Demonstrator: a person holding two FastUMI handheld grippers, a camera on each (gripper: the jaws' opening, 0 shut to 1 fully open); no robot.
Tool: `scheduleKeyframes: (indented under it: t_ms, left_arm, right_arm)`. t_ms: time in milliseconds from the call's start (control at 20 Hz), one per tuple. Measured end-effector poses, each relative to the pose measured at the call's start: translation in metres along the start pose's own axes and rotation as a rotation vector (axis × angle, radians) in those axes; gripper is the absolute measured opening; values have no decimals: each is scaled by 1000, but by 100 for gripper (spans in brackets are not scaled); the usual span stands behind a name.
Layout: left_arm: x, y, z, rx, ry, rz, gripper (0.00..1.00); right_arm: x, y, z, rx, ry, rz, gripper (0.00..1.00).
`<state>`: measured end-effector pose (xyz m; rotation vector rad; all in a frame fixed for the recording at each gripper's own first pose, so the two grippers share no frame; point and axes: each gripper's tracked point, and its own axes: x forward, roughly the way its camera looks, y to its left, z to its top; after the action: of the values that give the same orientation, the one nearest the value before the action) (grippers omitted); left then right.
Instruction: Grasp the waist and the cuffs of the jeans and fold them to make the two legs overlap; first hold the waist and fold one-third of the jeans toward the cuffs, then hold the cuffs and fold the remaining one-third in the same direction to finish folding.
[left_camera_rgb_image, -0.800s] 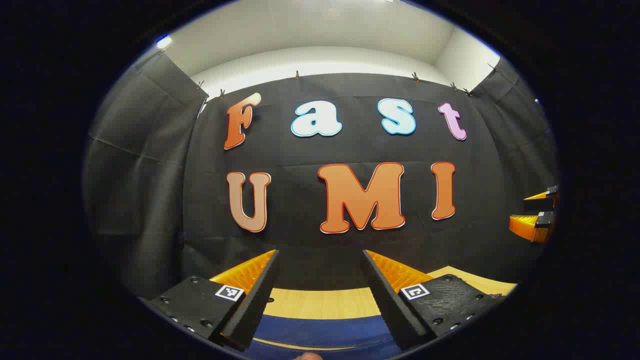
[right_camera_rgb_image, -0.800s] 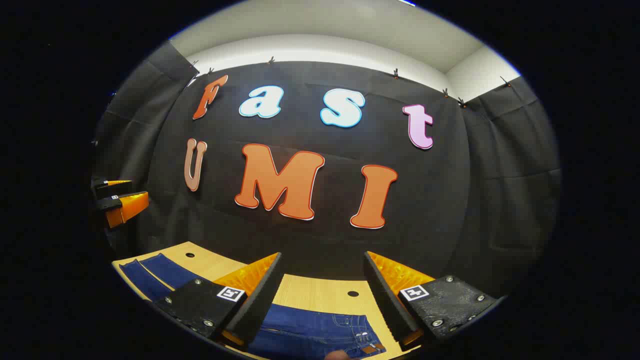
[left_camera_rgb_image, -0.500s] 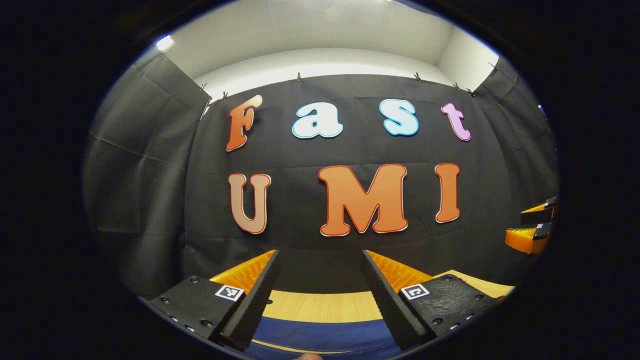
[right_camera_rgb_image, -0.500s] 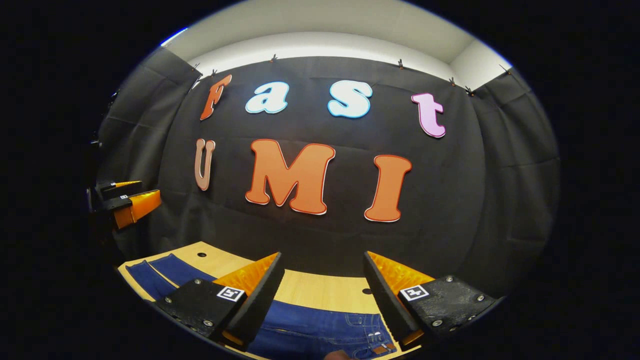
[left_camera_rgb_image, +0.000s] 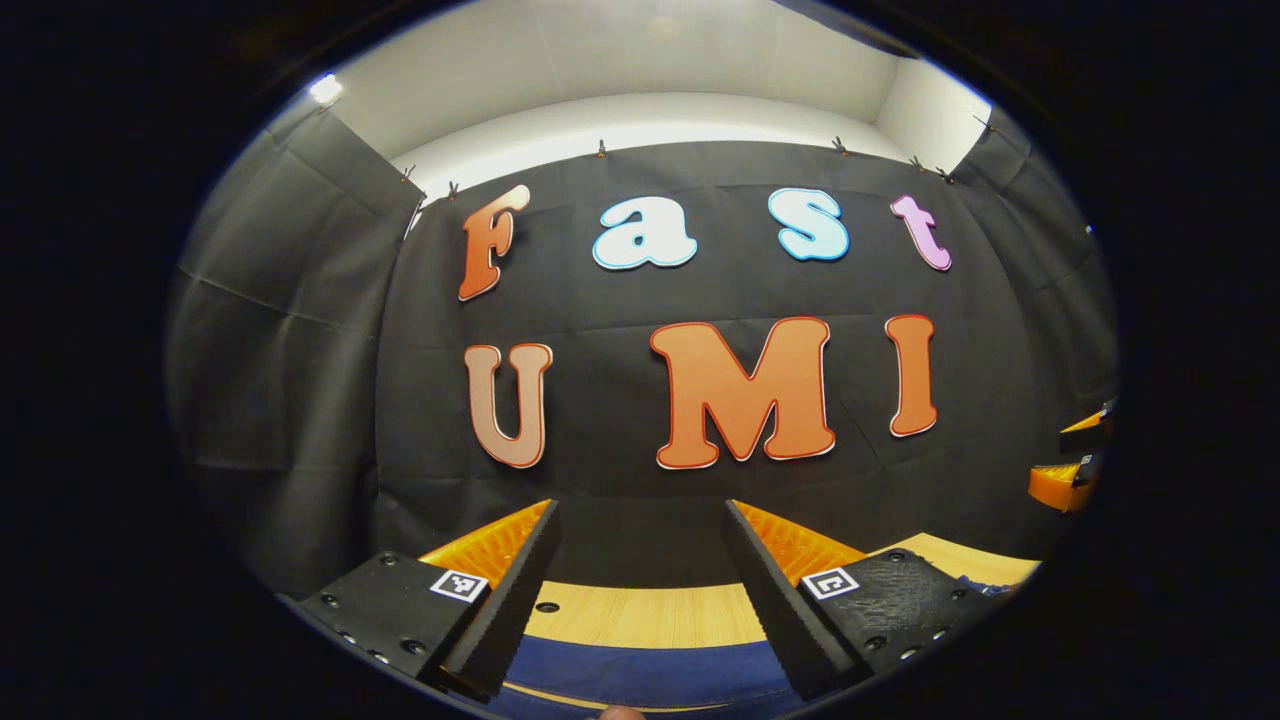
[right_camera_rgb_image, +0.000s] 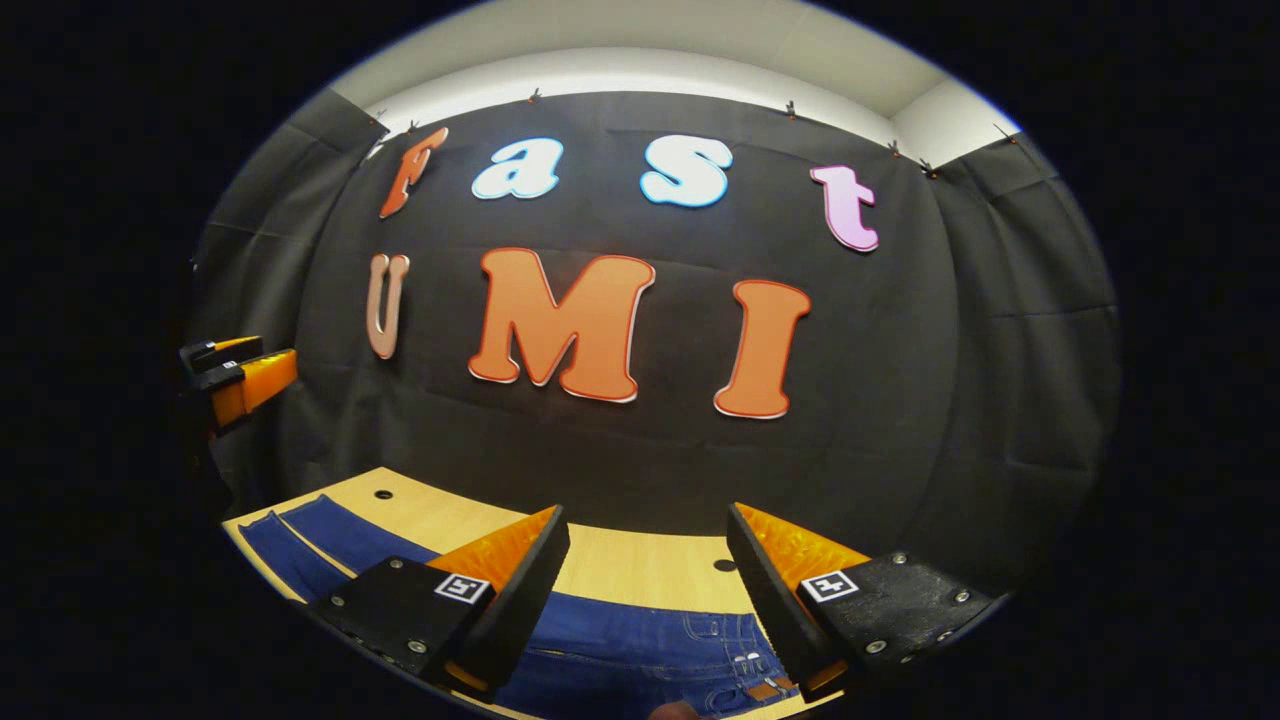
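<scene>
Denim jeans waist, right gripper view

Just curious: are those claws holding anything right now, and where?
Nothing. Both the left gripper and right gripper hang open above the jeans.

Your jeans are blue denim, matt and woven, with pale stitching near six o'clock in the right gripper view. The table under them looks like smooth light wood, perhaps laminate. Behind it, the booth wall is matt, creased cloth.
</scene>
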<state>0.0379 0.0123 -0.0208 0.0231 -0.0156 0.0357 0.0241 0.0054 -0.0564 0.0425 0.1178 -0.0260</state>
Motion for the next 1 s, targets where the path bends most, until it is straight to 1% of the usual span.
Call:
scheduleKeyframes:
  t_ms: [50,100,150,250,350,400,450,600,750,850,950,1000]
  left_arm:
    - [3,7,-1,-1,-3,-3,100]
    - [5,14,-2,0,-3,0,100]
    - [8,24,-5,-1,-1,9,98]
    - [10,48,-15,0,16,49,98]
    - [12,71,-29,9,56,81,98]
    - [11,84,-38,6,84,102,100]
    - [8,94,-48,-3,110,121,98]
    - [-1,125,-72,8,179,167,98]
    - [-10,145,-103,-12,270,203,98]
    - [-17,154,-127,-46,337,222,98]
    - [-25,169,-153,-64,410,267,99]
    - [-28,172,-167,-87,447,270,98]
  right_arm:
    - [0,-1,-3,-7,13,-29,97]
    - [-1,-3,-8,-8,28,-48,97]
    - [-1,-3,-11,-2,42,-63,97]
    - [-2,-7,-21,-1,75,-85,97]
    - [-1,-12,-34,12,123,-105,97]
    - [-1,-16,-43,34,154,-116,97]
    - [-2,-23,-54,62,190,-130,97]
    - [-2,-39,-90,139,312,-168,98]
    - [-9,-63,-118,193,394,-207,98]
    - [-9,-72,-135,211,443,-216,98]
    - [-15,-81,-156,239,499,-221,98]
    - [-18,-84,-166,261,531,-222,98]
